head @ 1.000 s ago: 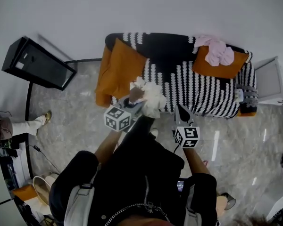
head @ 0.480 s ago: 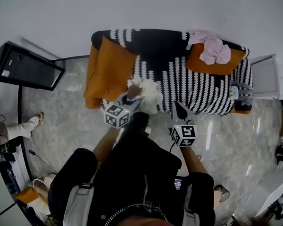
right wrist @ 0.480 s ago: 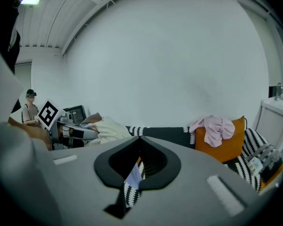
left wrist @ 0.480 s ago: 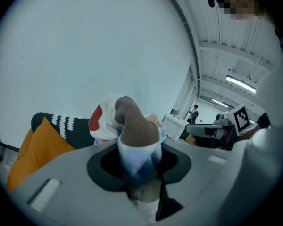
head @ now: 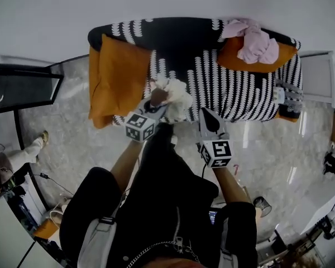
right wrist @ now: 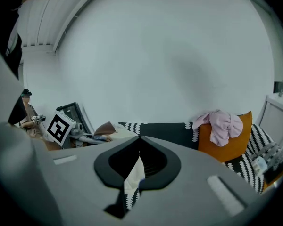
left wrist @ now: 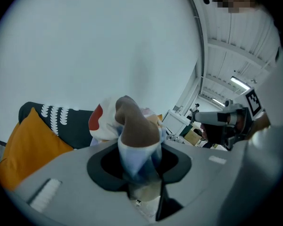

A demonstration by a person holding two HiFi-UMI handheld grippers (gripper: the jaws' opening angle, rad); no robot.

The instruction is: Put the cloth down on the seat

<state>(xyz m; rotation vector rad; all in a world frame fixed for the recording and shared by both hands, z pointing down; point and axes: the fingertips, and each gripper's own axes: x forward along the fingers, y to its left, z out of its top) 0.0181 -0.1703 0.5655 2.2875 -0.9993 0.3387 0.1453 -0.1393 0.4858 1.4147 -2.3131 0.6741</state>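
Note:
My left gripper (head: pixel 158 103) is shut on a bunched white cloth (head: pixel 177 95) with a brown patch, and holds it over the front edge of the sofa seat (head: pixel 234 102). In the left gripper view the cloth (left wrist: pixel 127 121) bulges up between the jaws and hides much of what lies ahead. My right gripper (head: pixel 207 115) hovers just right of it with its jaws together and nothing in them. The right gripper view looks past the right gripper (right wrist: pixel 139 142) at the black-and-white sofa back.
An orange cushion (head: pixel 117 77) leans at the sofa's left end. Another orange cushion (head: pixel 237 66) at the right carries a pink cloth (head: pixel 257 43). A black framed panel (head: pixel 22 88) stands to the left. A white cabinet (head: pixel 318 77) stands on the right.
Both grippers have moved forward and lower toward the sofa. The cloth, still held in the left gripper, now reaches over the seat's front edge.

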